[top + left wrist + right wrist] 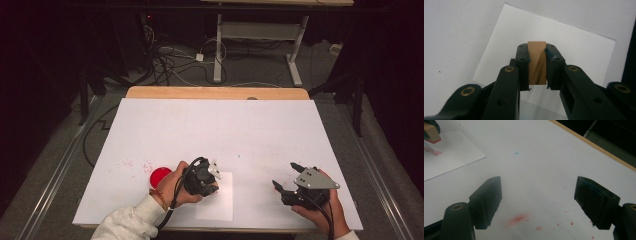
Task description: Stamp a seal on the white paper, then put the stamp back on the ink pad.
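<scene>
My left gripper [212, 186] is shut on a small wooden stamp block [537, 62], its pads pressing both sides. It hangs over a white sheet of paper [220, 205] lying near the table's front edge. In the right gripper view the wooden stamp [431, 132] hovers just above the paper [451, 160], with a red printed mark [432, 151] on the sheet below it. My right gripper [284, 176] rests at the front right with its jaws wide apart and nothing between them. A red round ink pad [160, 176] lies left of my left hand.
The table is covered by a large white board [220, 130] with a wooden edge [217, 92] at the back. Red ink specks [519, 218] stain the surface under the right gripper and near the ink pad. Cables and desk legs stand on the floor beyond.
</scene>
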